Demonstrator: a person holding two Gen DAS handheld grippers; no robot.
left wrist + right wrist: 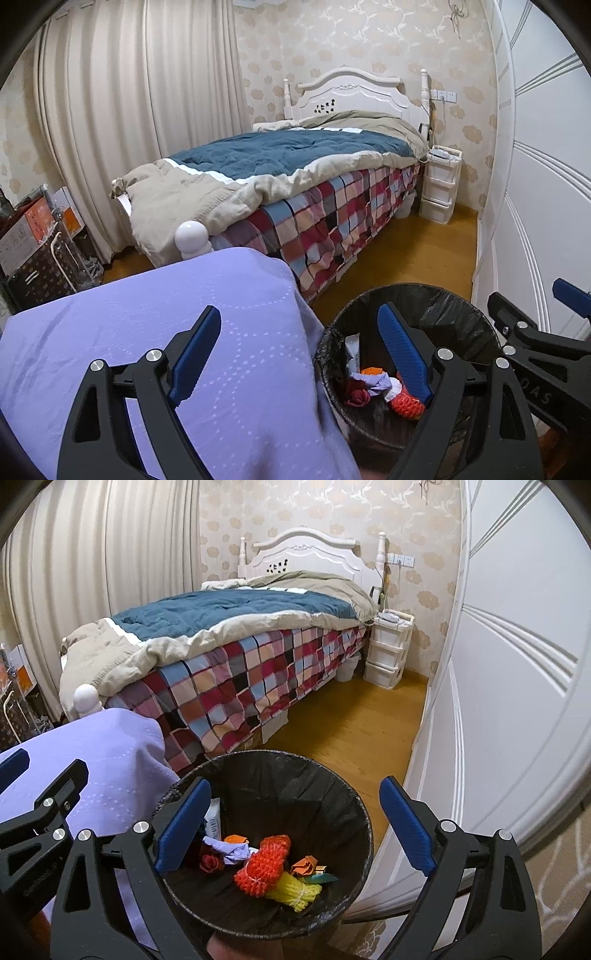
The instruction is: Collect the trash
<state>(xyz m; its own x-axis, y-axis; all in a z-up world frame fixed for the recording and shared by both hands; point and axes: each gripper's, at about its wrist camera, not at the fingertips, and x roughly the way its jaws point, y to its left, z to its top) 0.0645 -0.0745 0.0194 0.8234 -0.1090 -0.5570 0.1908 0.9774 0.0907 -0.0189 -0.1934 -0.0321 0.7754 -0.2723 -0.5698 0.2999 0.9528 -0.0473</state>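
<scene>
A round trash bin (280, 755) with a black liner stands on the floor beside a purple-covered surface. Inside lie an orange foam net (264, 864), a yellow foam net (295, 891), crumpled purple paper (231, 851), a white packet (214, 819) and small red and orange scraps. My right gripper (295, 782) hangs open over the bin's mouth, nothing between its blue pads. My left gripper (299, 310) is open too and holds nothing. Its left finger is over the purple cloth, its right finger over the bin (461, 299). The right gripper (530, 295) shows at the far right of the left wrist view.
The purple cloth (147, 332) covers a surface left of the bin. Behind is a bed (229, 679) with a checkered sheet and a white post. A white wardrobe (498, 701) lines the right side. A strip of wooden floor (351, 731) runs to a white drawer unit (388, 650). Boxes (33, 251) stand at the left.
</scene>
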